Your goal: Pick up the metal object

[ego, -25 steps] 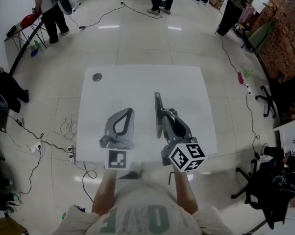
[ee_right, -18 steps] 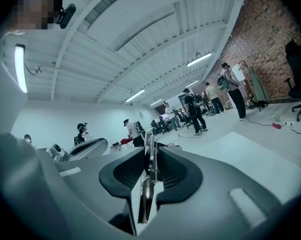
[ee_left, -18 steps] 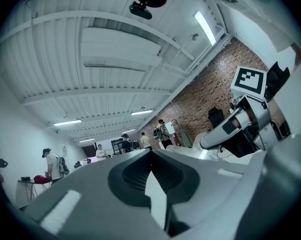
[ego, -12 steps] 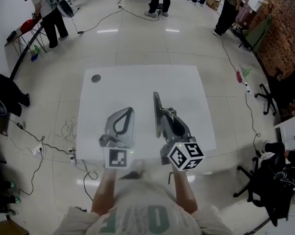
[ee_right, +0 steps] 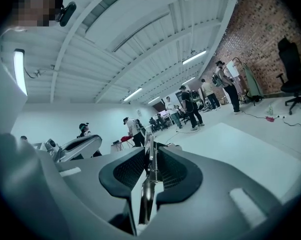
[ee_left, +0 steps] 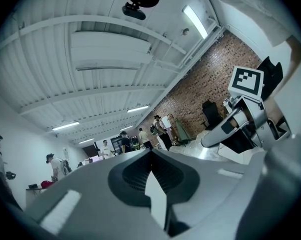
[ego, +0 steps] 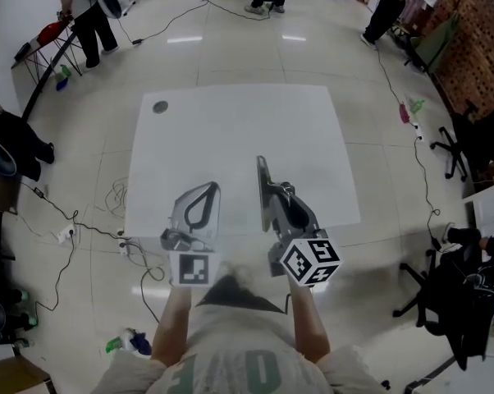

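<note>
A thin, long metal object (ego: 261, 171) is clamped between the jaws of my right gripper (ego: 272, 191), which holds it in the air over the near part of the white table (ego: 230, 130). In the right gripper view the metal object (ee_right: 151, 143) stands up between the dark pads (ee_right: 176, 171), and the right gripper (ee_right: 149, 159) is shut on it. My left gripper (ego: 212, 189) hovers beside it to the left, shut, nothing in it. In the left gripper view its tips (ee_left: 151, 156) meet, and the right gripper (ee_left: 240, 126) shows at the right.
A small dark round thing (ego: 159, 107) lies near the table's far left corner. Cables (ego: 83, 236) trail over the floor to the left. Office chairs (ego: 456, 150) stand at the right, by a brick wall. Several people (ego: 91, 15) stand at the back of the room.
Both grippers now sit nearer the table's front edge, and more of the table lies ahead of them. The right gripper's hold on the metal object is unchanged.
</note>
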Available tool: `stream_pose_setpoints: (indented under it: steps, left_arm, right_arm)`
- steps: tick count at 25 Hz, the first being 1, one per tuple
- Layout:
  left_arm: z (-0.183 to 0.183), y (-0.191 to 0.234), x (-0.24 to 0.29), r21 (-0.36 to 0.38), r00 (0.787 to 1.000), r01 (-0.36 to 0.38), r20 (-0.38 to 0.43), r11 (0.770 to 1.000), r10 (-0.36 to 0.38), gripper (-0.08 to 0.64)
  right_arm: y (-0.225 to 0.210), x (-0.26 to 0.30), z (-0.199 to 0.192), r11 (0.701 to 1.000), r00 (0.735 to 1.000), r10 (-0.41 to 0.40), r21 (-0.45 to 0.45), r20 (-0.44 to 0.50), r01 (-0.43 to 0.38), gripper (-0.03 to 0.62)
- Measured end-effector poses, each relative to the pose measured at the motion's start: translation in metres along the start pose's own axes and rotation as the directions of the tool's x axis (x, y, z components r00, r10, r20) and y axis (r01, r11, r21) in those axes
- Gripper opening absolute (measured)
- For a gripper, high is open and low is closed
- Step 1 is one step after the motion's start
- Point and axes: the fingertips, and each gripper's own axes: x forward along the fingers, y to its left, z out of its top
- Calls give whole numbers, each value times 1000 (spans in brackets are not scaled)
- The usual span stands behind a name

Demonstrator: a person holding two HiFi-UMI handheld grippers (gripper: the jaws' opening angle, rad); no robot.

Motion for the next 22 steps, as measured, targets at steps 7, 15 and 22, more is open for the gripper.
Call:
stream_pose_setpoints:
  steps: [7,15,22]
  left_arm:
    - [14,-20,-61,-4,999,-28,36,1000,28,0]
    - [40,-44,-189,-63,996,-75,45,995,78,0]
    - [78,-70,-285,-75,997,-75,19,994,77,0]
  right_arm:
    - [29,-59,-26,1000,1000,20,-11,14,-20,97]
    - [117,-161,-64,996,996,82,-44,41,-80,97]
    - [174,-257,-83,994,995,94,-59,34,-92,97]
